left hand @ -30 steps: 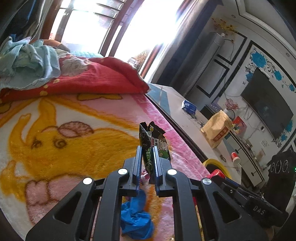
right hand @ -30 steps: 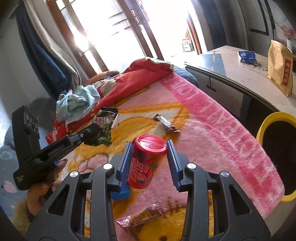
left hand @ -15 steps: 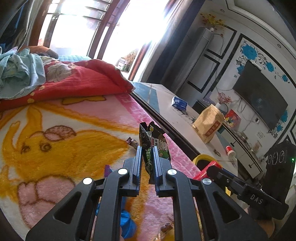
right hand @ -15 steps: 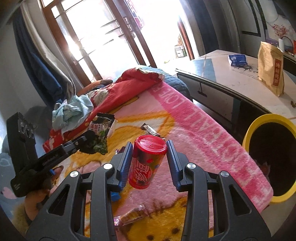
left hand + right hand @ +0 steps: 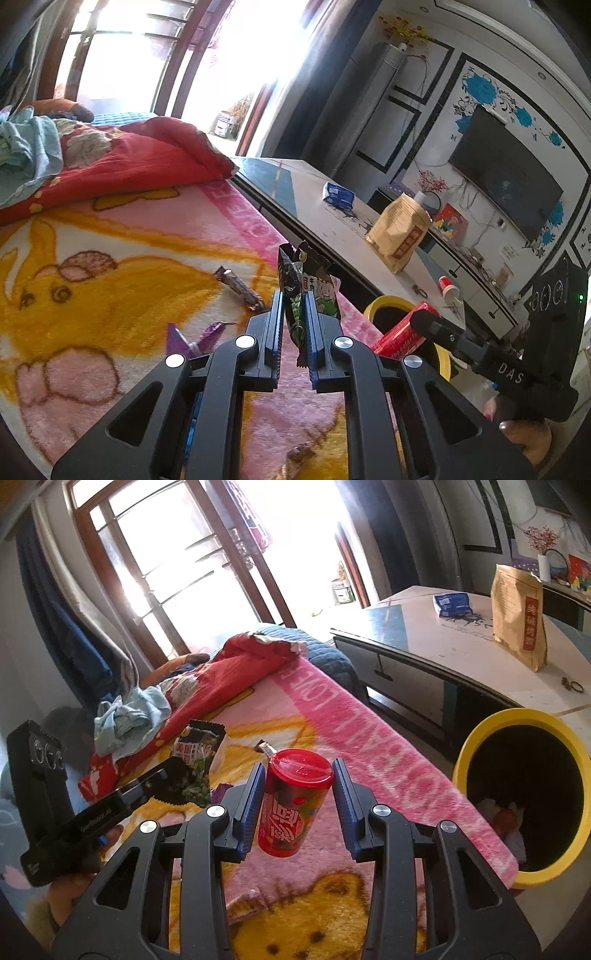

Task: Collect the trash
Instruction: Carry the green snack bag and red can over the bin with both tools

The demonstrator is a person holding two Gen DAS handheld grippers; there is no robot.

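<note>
My left gripper [image 5: 294, 295] is shut on a black and green snack packet [image 5: 308, 291], held upright above the pink blanket; it also shows in the right wrist view [image 5: 195, 760]. My right gripper [image 5: 298, 775] is shut on a red snack can [image 5: 291, 805], held tilted above the blanket edge. The can also shows in the left wrist view [image 5: 400, 334]. A yellow bin [image 5: 480, 746] with a black inside stands on the floor to the right of the bed and holds some trash; its rim shows in the left wrist view [image 5: 384, 301].
A brown wrapper [image 5: 240, 286], a purple wrapper [image 5: 192, 338] and another wrapper [image 5: 299, 454] lie on the blanket [image 5: 110, 258]. A red quilt [image 5: 122, 162] lies at the far end. A low table [image 5: 461, 642] with a paper bag [image 5: 519, 616] stands beyond the bin.
Both grippers have moved right toward the bed's edge with their loads. The yellow bin has come closer and larger in both views.
</note>
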